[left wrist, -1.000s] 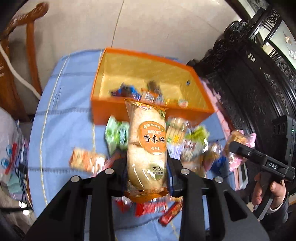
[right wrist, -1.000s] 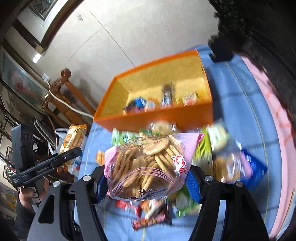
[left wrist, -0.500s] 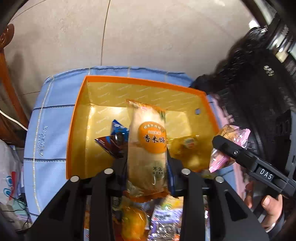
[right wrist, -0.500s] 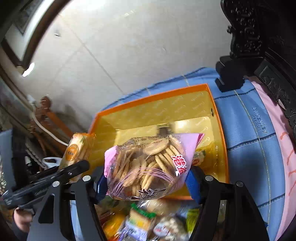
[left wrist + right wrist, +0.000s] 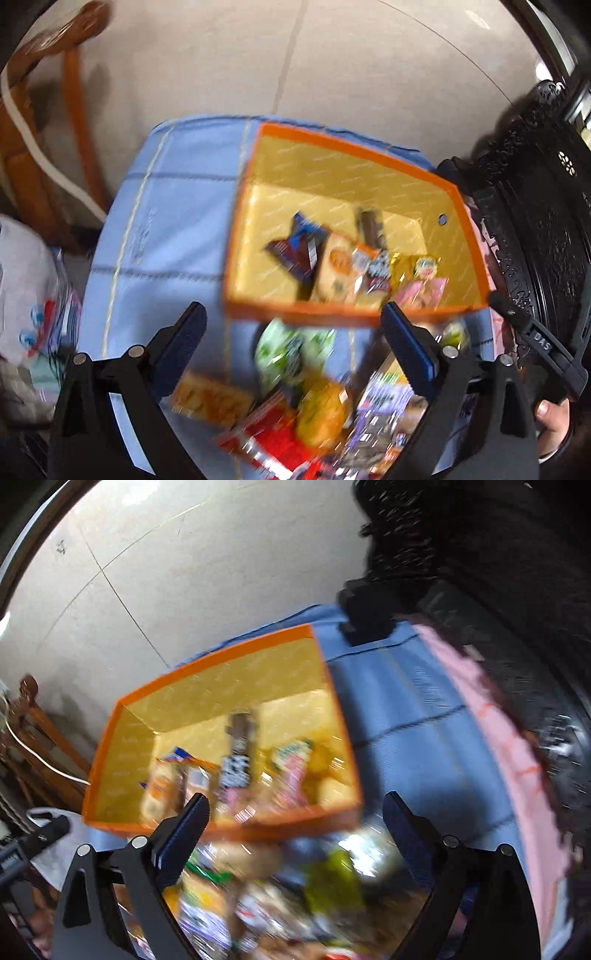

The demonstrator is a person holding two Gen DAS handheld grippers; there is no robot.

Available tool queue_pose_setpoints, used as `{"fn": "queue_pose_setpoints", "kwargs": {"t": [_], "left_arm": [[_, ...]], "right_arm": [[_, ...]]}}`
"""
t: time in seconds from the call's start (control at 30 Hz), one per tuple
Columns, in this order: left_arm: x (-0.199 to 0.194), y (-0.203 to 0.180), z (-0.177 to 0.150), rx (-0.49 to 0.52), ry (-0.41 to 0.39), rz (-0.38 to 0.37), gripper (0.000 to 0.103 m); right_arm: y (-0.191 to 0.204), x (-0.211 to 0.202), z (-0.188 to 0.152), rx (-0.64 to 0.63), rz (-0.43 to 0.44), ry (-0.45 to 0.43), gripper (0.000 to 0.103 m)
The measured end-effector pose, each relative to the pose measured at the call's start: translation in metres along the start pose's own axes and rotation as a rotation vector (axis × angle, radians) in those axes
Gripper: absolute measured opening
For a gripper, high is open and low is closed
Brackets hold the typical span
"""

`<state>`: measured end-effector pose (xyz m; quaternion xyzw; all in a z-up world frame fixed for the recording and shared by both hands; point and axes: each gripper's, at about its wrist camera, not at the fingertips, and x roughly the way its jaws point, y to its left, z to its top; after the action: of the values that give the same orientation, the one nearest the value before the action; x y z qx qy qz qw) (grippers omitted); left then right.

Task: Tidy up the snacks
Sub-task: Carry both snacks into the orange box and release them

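Both tongs spread, empty – left tongs (image 5: 291, 325), right tongs (image 5: 295, 812) hover just short of orange box (image 5: 424, 181) near wall. Loose snack packets (image 5: 314, 406) heaped on surface this side of box. Packets light, crinkly, slippery, contents crushable – pinch mid-body, gently.

The box (image 5: 266, 310) is orange outside and yellow inside. The cloth (image 5: 166, 221) is light blue with dark and pale lines. A pink strip (image 5: 491, 716) runs along the cloth's right edge. The gripper fingers (image 5: 181, 343) are black with blue pads.
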<state>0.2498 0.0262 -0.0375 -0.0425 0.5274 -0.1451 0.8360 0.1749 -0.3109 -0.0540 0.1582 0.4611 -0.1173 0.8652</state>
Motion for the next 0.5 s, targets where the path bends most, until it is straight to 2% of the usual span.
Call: {"fn": "queue_pose_setpoints", "kwargs": {"t": [0.13, 0.2, 0.33, 0.4, 0.5], "left_arm": [[-0.005, 0.03, -0.033, -0.045, 0.043, 0.014, 0.093], [-0.006, 0.042, -0.049, -0.064, 0.061, 0.019, 0.093], [0.003, 0.058, -0.084, -0.103, 0.15, 0.009, 0.093], [0.01, 0.06, -0.1, -0.106, 0.198, -0.007, 0.093], [0.02, 0.059, -0.12, -0.111, 0.257, -0.012, 0.093]], "right_arm": [[-0.01, -0.017, -0.035, -0.039, -0.028, 0.032, 0.098], [-0.016, -0.026, -0.053, -0.028, -0.013, 0.043, 0.098], [-0.024, -0.04, -0.077, 0.004, -0.009, 0.022, 0.099], [-0.027, -0.041, -0.088, 0.003, -0.001, 0.059, 0.099], [-0.033, -0.035, -0.107, 0.036, -0.016, 0.162, 0.099]]}}
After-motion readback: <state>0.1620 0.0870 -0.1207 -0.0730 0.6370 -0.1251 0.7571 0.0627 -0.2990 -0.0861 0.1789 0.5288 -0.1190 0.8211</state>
